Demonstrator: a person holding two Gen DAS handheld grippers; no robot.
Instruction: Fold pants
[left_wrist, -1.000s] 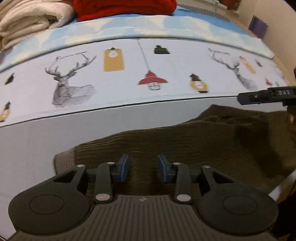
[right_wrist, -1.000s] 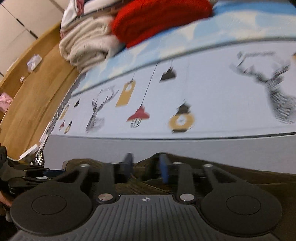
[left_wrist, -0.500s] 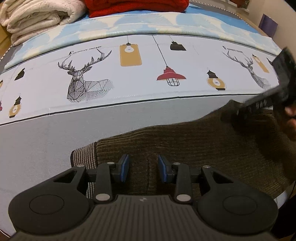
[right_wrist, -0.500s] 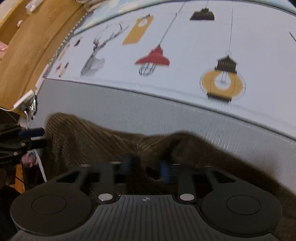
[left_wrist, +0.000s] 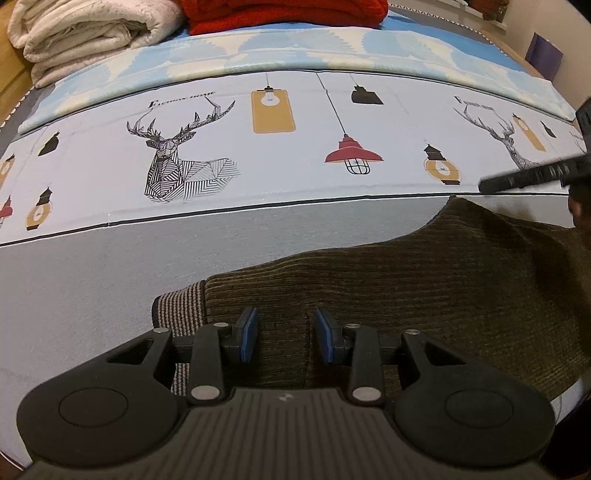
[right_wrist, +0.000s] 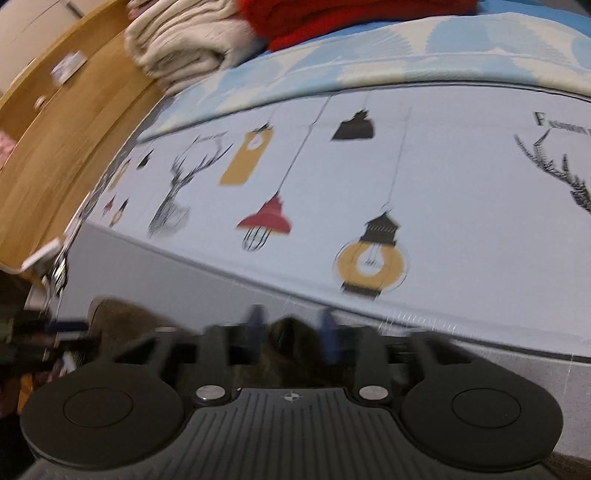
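Note:
Dark olive ribbed pants (left_wrist: 424, 280) lie on the grey part of the bed, their striped cuff (left_wrist: 179, 308) at the left end. My left gripper (left_wrist: 284, 334) is open, low over the pants just right of the cuff, nothing between its blue pads. My right gripper (right_wrist: 291, 332) is open above a raised bump of the pants (right_wrist: 288, 332); this view is blurred. The right gripper also shows at the far right edge of the left wrist view (left_wrist: 532, 177), above the pants' far end.
The bed cover (left_wrist: 295, 147) carries deer and lamp prints. Folded cream blankets (left_wrist: 85, 33) and a red blanket (left_wrist: 284, 14) lie at the far side. A wooden floor and cabinet (right_wrist: 62, 147) are to the left in the right wrist view.
The left gripper drew back a little along the pants, so the striped cuff shows more. The right gripper rose and tilted up from the fabric, and its view swung toward the far blankets.

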